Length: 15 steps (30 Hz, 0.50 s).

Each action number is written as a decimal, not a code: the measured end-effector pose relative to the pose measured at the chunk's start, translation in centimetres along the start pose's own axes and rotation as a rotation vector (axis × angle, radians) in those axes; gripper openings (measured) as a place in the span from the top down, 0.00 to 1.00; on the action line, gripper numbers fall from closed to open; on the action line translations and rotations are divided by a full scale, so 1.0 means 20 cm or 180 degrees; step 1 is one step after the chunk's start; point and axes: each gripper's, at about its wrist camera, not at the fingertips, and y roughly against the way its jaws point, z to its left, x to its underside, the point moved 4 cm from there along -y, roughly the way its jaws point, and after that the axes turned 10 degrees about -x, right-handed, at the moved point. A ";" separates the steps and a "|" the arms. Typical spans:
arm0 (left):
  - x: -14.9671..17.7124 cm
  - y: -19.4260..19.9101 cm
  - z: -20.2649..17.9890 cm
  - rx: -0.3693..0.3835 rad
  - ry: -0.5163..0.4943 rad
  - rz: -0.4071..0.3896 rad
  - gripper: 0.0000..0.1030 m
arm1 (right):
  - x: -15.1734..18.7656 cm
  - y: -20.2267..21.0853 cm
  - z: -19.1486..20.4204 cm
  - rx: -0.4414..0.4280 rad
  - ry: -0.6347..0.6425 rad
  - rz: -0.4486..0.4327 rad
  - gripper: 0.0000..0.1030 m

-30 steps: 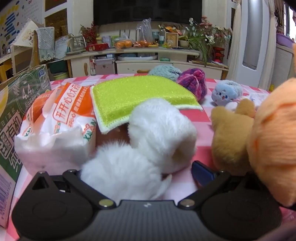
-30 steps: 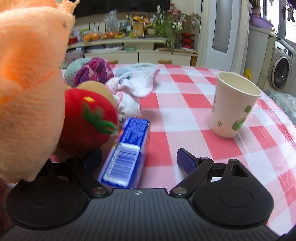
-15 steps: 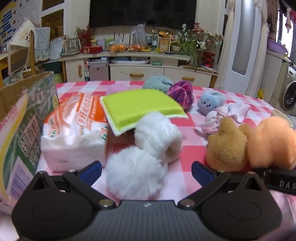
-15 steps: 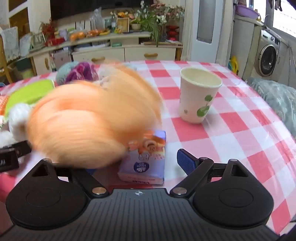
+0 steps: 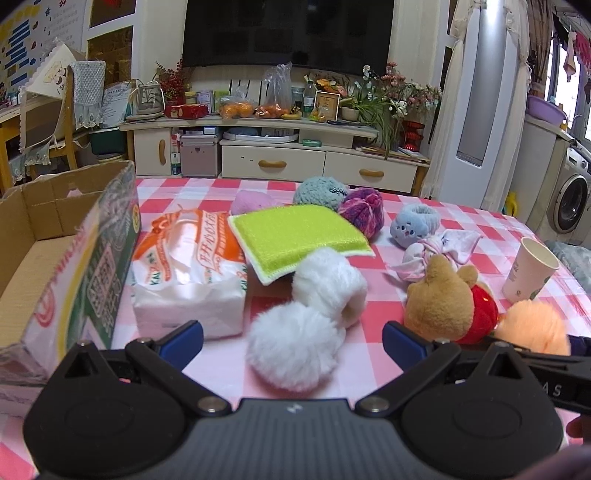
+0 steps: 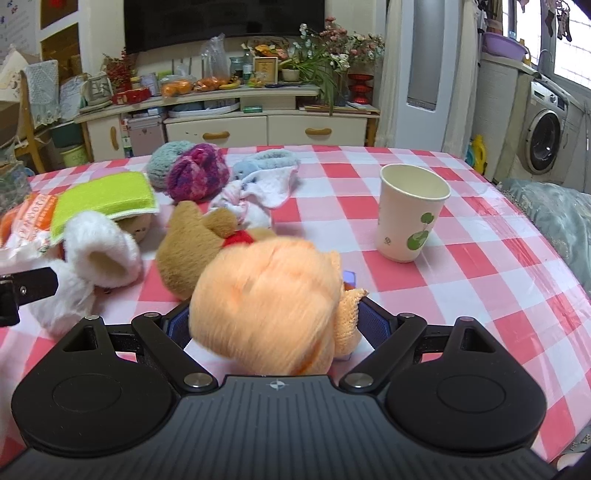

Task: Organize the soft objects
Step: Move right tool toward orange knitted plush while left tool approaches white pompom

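Right gripper (image 6: 271, 326) is clamped on the orange cloth (image 6: 266, 299), bunched between its pads, probably gathered for the cardboard box (image 5: 55, 236) at 9 o'clock in the left view. Left gripper (image 5: 291, 338) has its fingers spread, empty, with the white fluffy toy (image 5: 295, 350) lying between them, likely next pick. Brown bear (image 5: 439, 302) sits at 3 o'clock. Surface: pink checked tablecloth (image 6: 461, 258); paper cup (image 6: 410, 214) at 1 o'clock. Cluttered living room behind.

Dark television (image 5: 284, 33), cream cabinet (image 5: 273, 155), washing machine (image 6: 543, 142), perhaps daylit window (image 6: 572, 40)
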 end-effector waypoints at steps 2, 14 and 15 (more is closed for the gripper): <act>0.00 0.03 0.03 0.0009 0.0004 -0.0007 0.01 | 0.01 0.02 0.01 -0.0076 0.0000 -0.0007 0.00; 0.00 0.13 0.23 -0.0048 0.0108 -0.0043 0.01 | 0.05 0.08 0.16 -0.0458 0.0056 0.0073 0.00; 0.00 0.14 0.24 -0.0048 0.0111 -0.0039 0.01 | 0.05 0.09 0.16 -0.0463 0.0048 0.0062 0.00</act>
